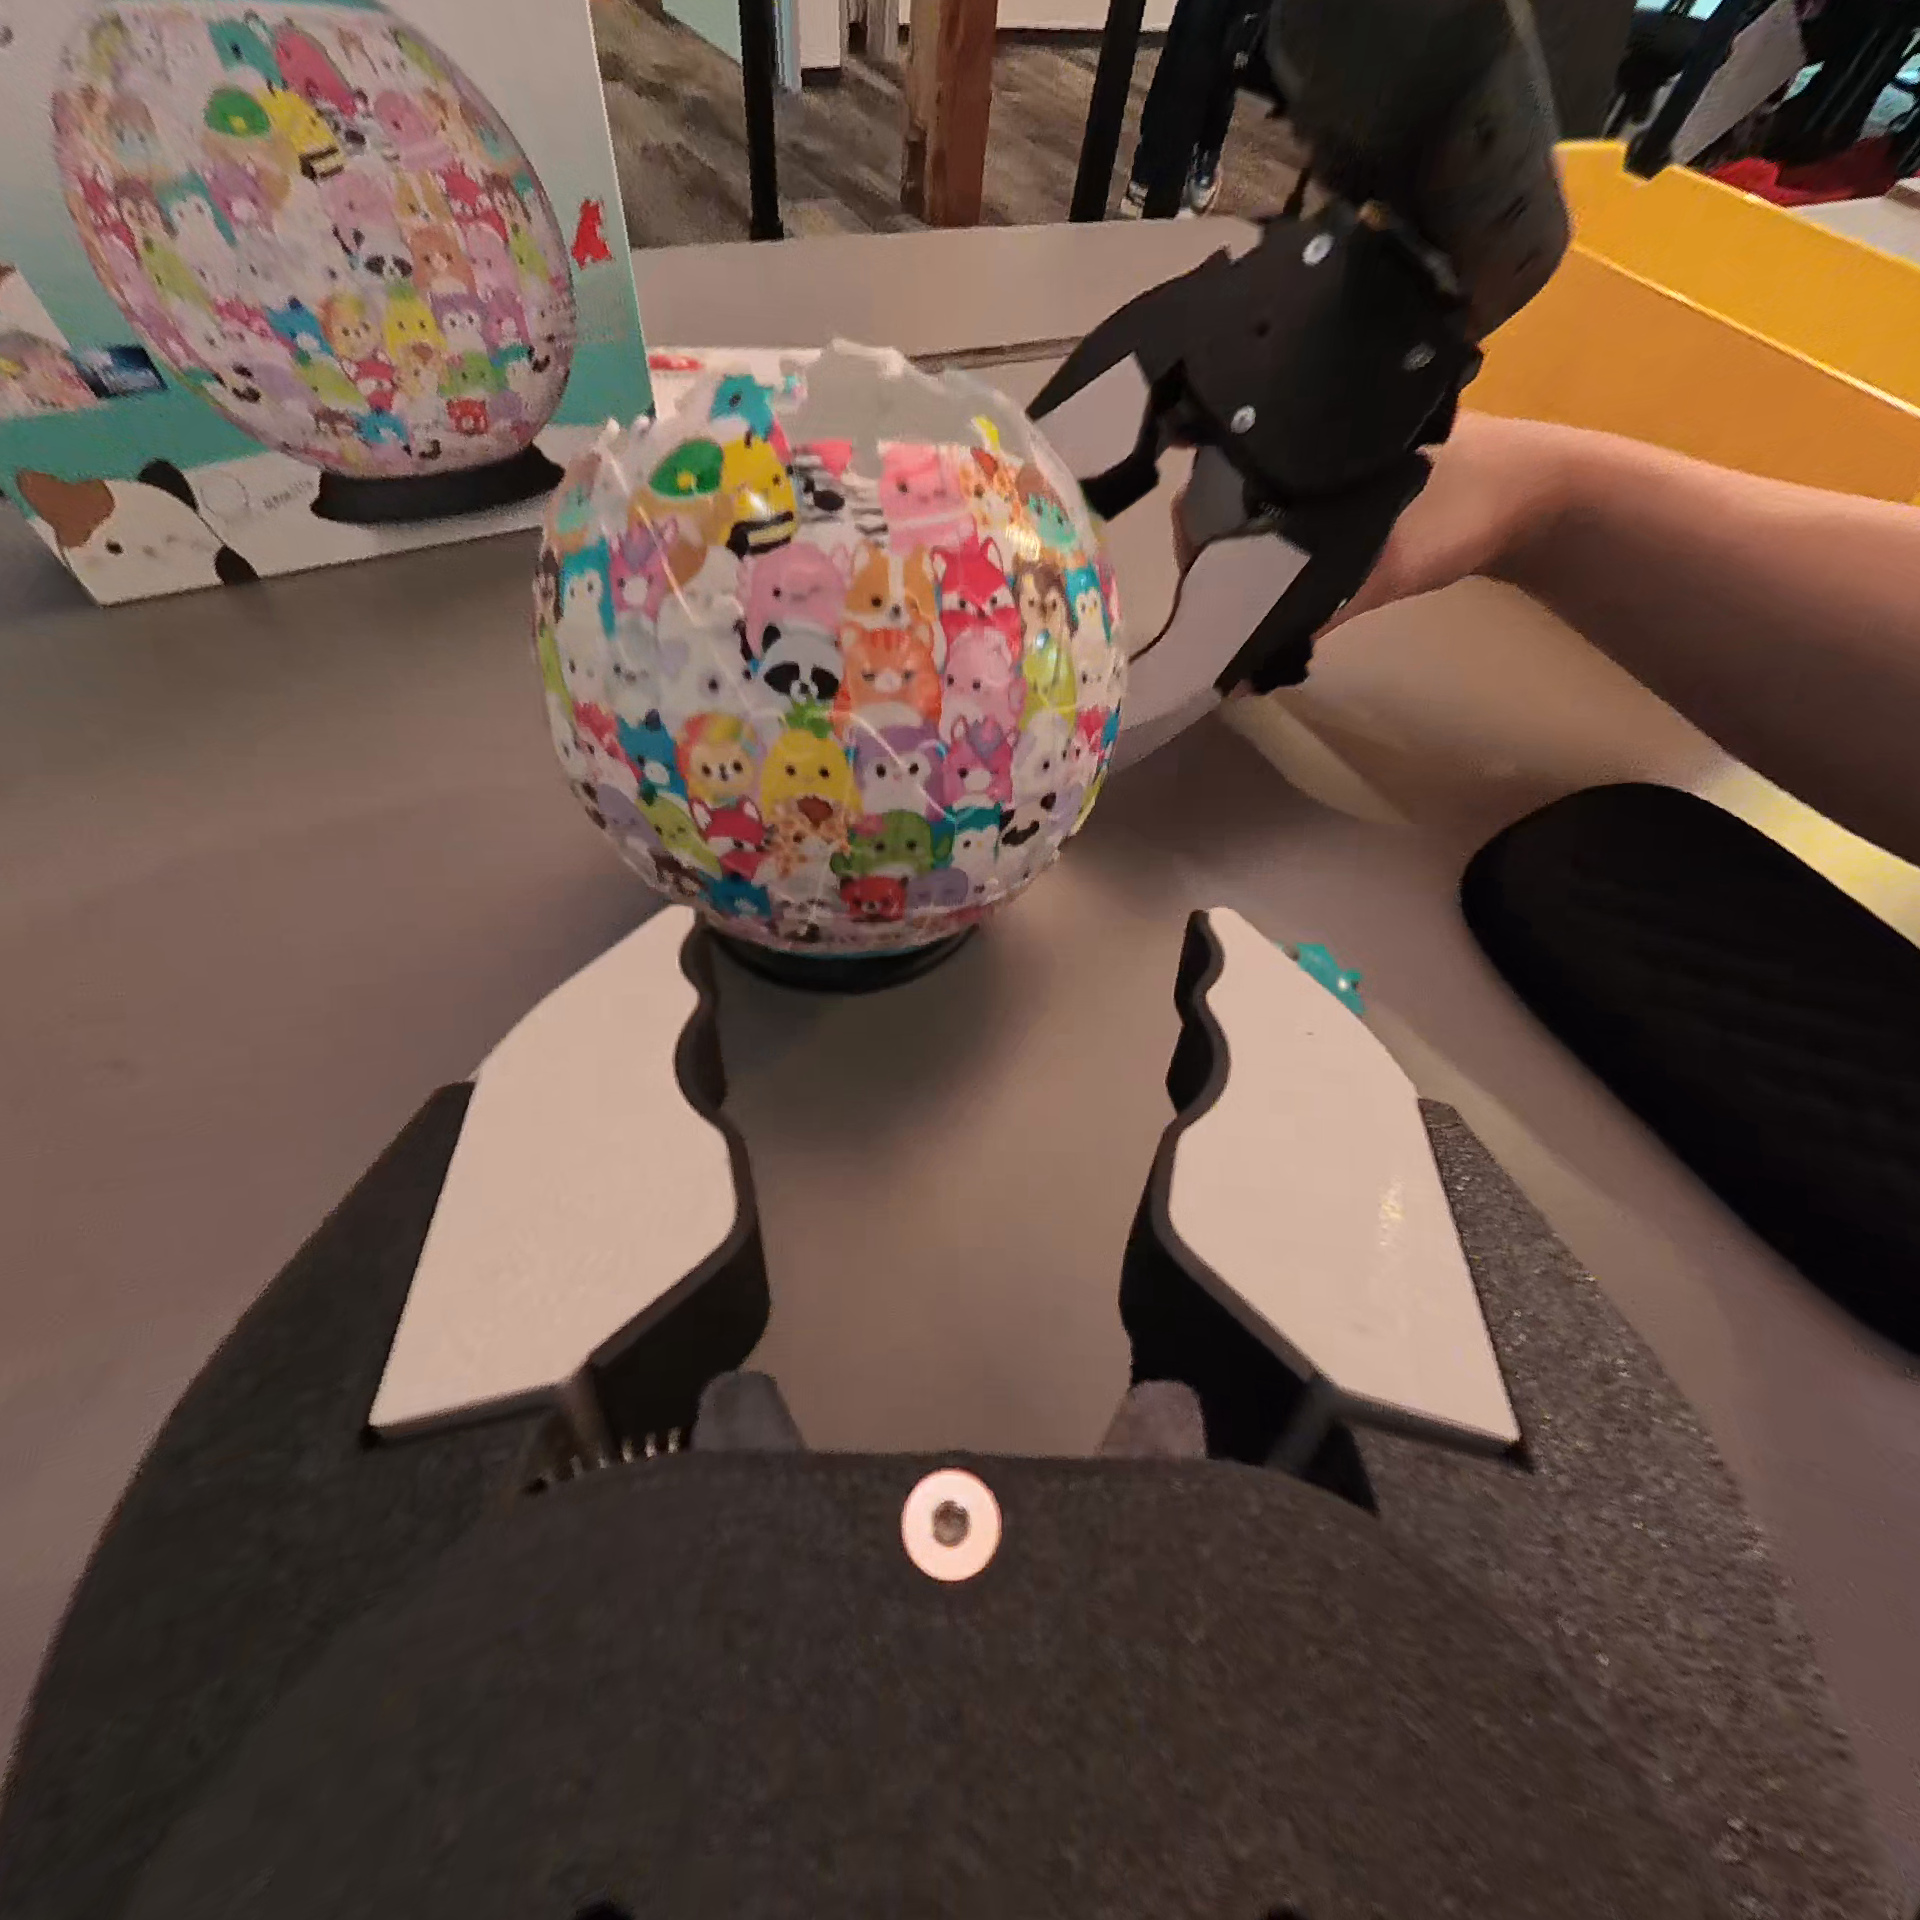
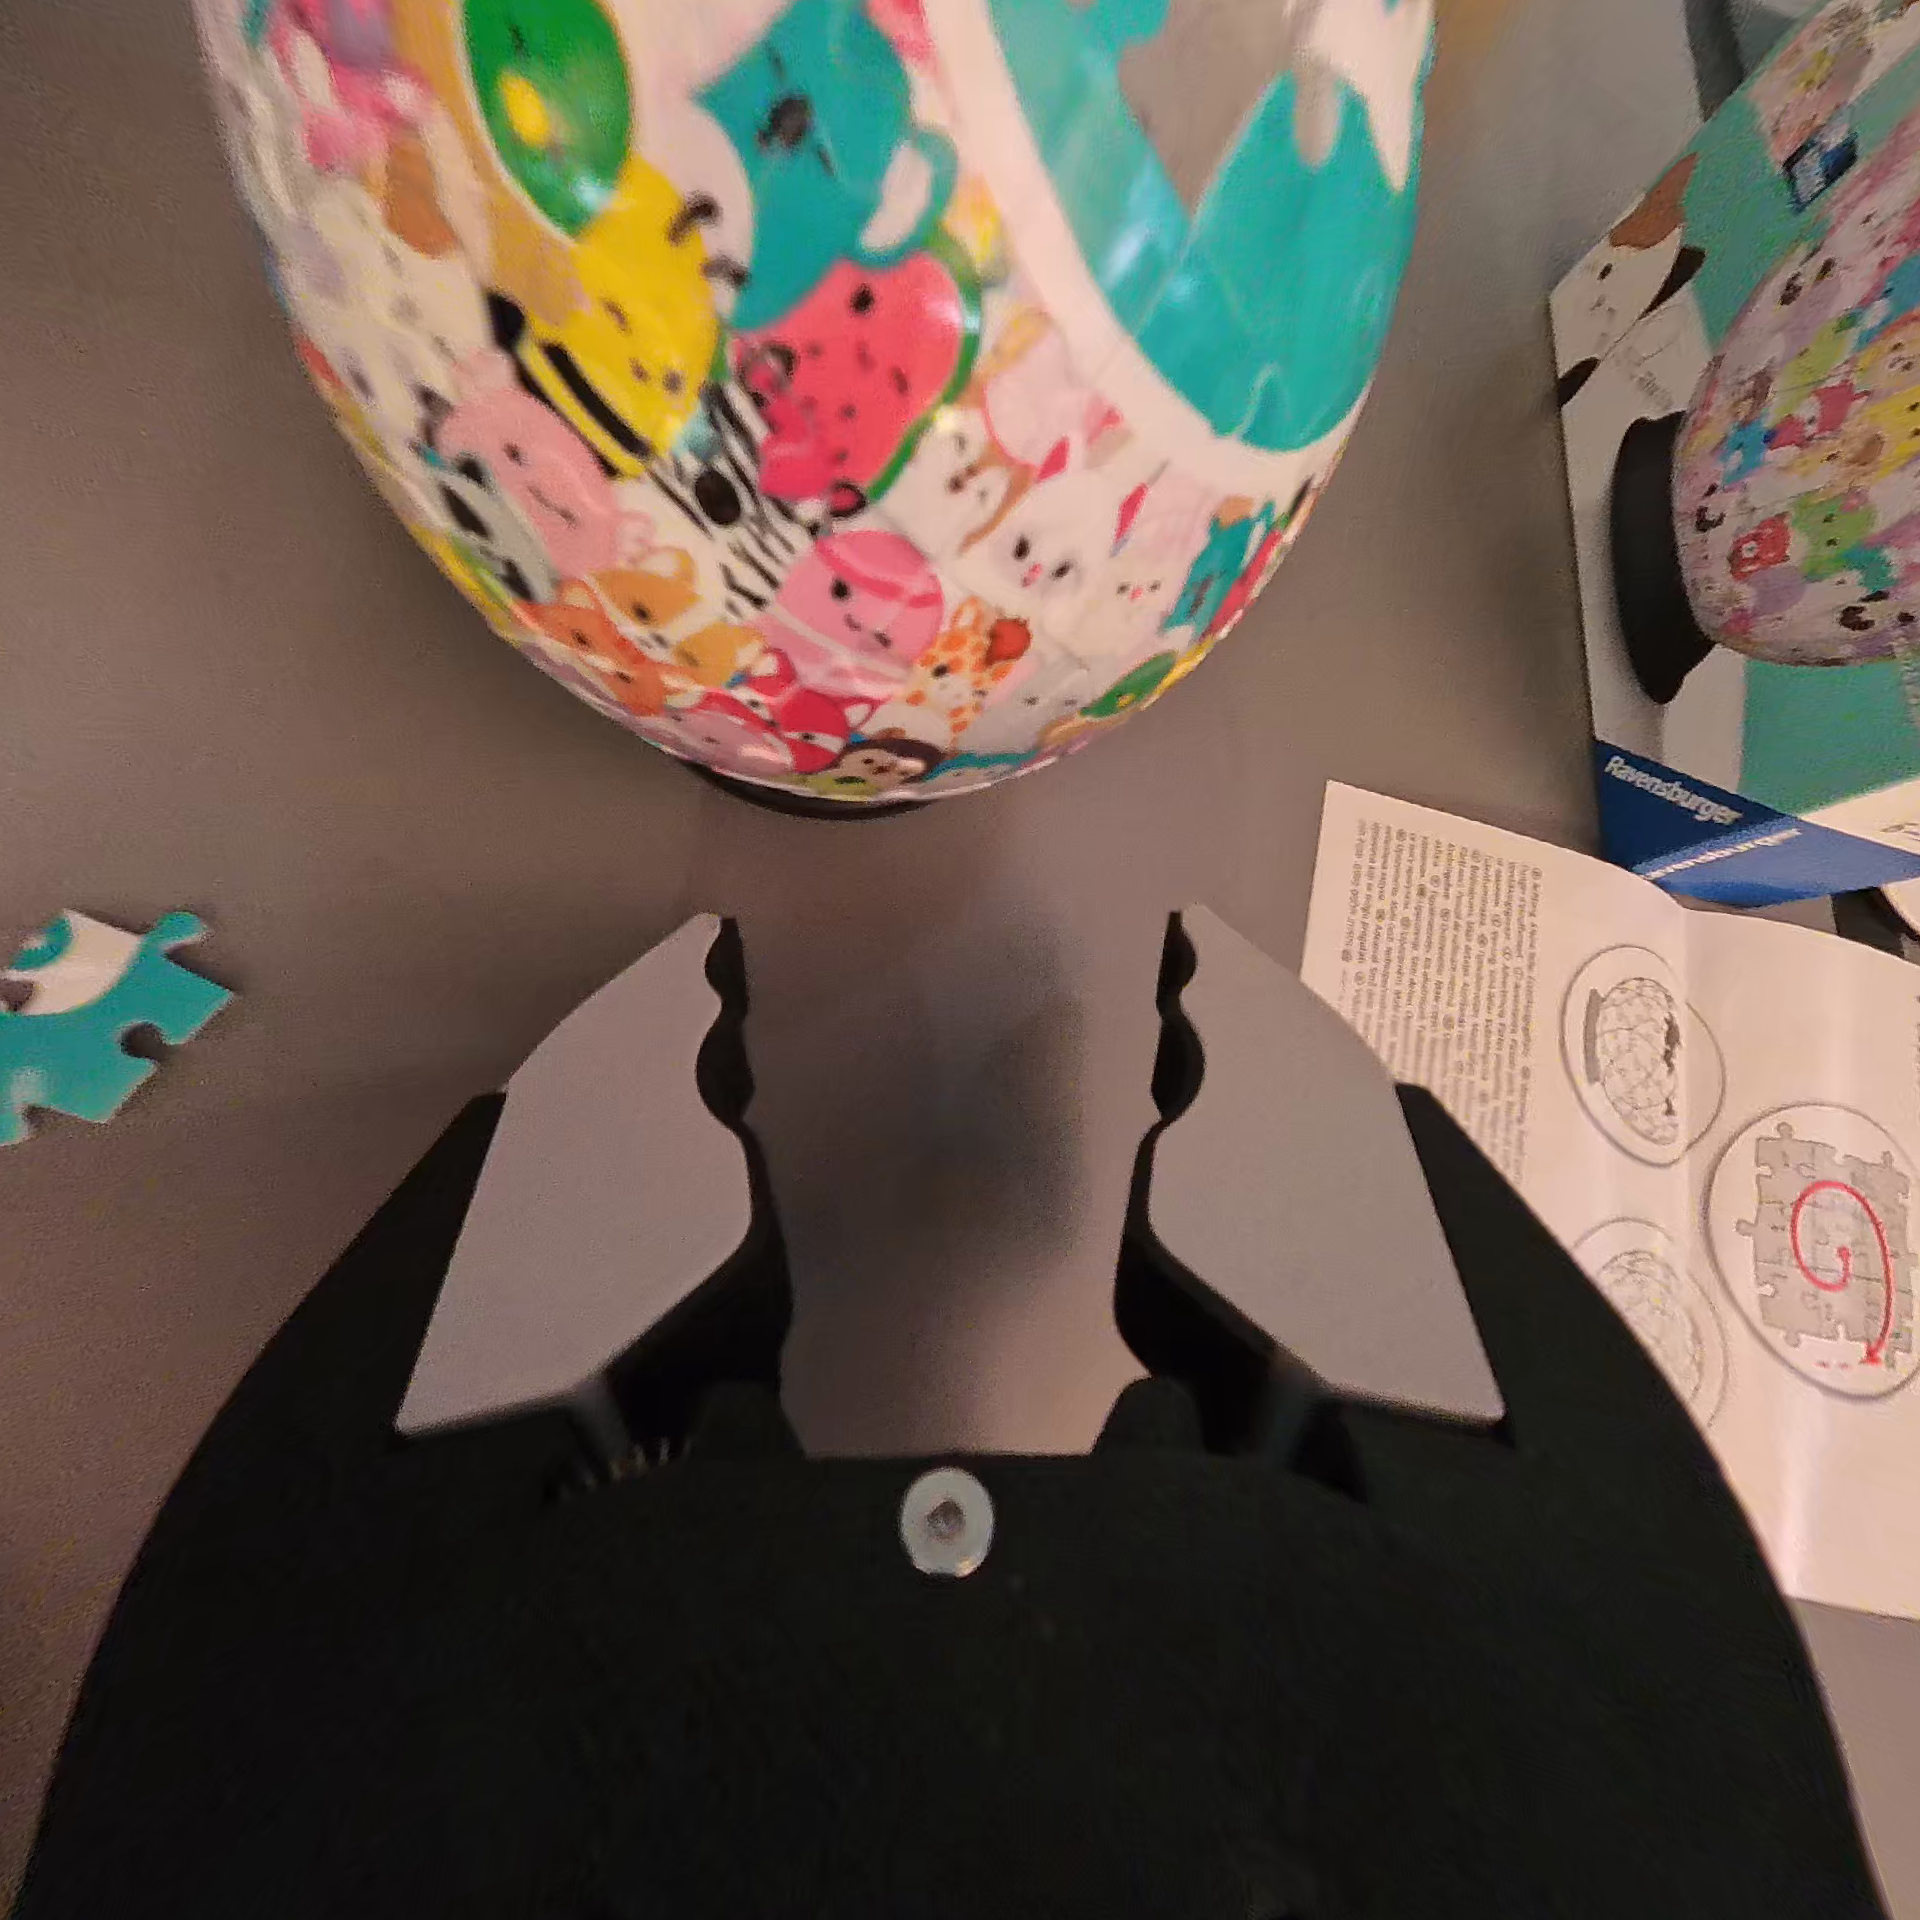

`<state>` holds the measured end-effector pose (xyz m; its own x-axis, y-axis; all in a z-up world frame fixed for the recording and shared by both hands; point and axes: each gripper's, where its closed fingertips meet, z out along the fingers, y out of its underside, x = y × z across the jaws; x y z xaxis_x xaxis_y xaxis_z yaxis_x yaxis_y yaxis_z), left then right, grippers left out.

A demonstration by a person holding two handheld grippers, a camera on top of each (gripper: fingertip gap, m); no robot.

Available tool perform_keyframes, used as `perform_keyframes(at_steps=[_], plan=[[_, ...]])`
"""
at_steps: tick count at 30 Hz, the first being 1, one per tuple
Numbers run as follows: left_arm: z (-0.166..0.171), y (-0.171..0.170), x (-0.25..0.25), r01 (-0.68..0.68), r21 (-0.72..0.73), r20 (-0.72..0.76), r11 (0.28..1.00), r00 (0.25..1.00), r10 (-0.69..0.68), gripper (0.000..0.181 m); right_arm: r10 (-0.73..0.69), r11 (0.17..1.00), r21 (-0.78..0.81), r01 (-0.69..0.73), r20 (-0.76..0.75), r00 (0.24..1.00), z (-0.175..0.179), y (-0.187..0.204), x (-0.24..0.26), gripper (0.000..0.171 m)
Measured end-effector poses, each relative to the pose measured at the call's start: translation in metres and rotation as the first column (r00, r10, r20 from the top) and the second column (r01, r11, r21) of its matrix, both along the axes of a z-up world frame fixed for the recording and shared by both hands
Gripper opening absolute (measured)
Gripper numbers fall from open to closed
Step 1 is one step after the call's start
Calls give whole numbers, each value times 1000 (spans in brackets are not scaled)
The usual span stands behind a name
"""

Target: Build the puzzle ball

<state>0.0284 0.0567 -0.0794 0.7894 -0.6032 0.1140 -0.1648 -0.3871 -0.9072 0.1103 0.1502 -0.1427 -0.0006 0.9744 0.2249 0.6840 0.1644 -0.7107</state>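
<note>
Grey tabletop [image 1: 260, 748] fills both views, matte and bare near you. Nearest in the left wrist view, your left gripper [image 1: 940, 940] sits low with its fingers spread apart and nothing between them, aimed at twelve o'clock toward the puzzle ball [image 1: 831, 665]. That ball stands just beyond the tips on a dark ring stand [image 1: 842, 961], which likely keeps the curved shell from rolling while you work on it. Its top is unfinished: a ragged gap shows at the crown, so I judge the build nearly done with few pieces left.

At about two o'clock from the ball, your right gripper [image 1: 1132, 540] hangs beside the upper shell, fingers parted and holding nothing, close to the ball but not clearly touching it. Its own camera looks down over the crown, so it seems poised over the gap. A loose teal piece [image 2: 99, 1023] lies at nine o'clock in that view, apart from the ball, probably the next one to fetch. An instruction sheet [image 2: 1621, 1143] lies open at three o'clock, and the puzzle box [image 1: 312, 281] stands at ten o'clock in the left view, its picture facing you as a reference.

Farther off, a yellow bin [image 1: 1704, 312] sits at one o'clock, with wood-look flooring and dark posts beyond the table.
</note>
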Motion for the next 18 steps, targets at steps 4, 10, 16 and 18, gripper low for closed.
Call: perform_keyframes(at_steps=[4,10,16,18], plan=[[0,7,1,-8,4,-8,1000,1000,8,89,36,999,37,-36,-12,999,-2,1,-9,77],[0,14,6,-4,27,-22,1000,1000,5,91,66,995,73,-60,-71,995,9,-9,-21,73],[-2,25,3,13,31,-37,999,999,-12,92,13,998,64,-7,-86,996,13,-20,-17,72],[-4,29,0,22,17,-34,1000,999,-22,91,-6,998,68,12,-82,997,14,-25,-15,72]])
